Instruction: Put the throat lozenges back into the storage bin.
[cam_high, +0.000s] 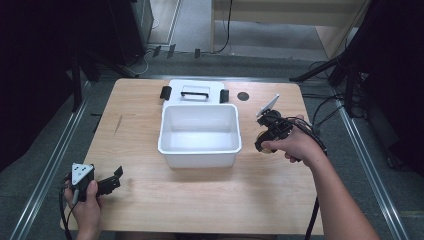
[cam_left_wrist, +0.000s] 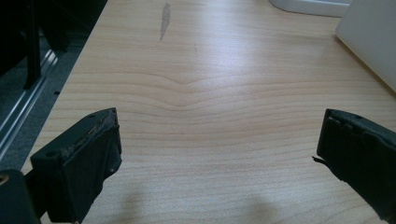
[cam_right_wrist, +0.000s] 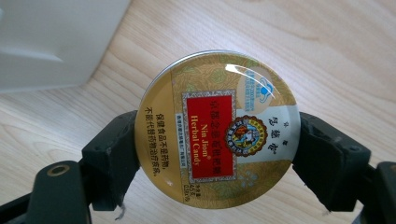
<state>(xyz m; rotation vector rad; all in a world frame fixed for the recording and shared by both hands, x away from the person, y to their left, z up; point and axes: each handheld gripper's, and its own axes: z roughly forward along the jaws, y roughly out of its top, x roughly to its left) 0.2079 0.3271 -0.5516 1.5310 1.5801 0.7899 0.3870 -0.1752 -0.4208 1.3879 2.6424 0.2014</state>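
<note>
Clamped between the jaws of the right gripper (cam_right_wrist: 217, 154) is a round gold candy tin (cam_right_wrist: 217, 128), held near the desk's (cam_high: 200, 200) right edge, just beside the right wall of the open white bin (cam_high: 199, 134). By my reading, the tin is gripped and the carry comes next: probably lifting it over the rim and releasing it inside. Near the front left corner, the left gripper (cam_left_wrist: 217, 158) rests spread and empty.
</note>
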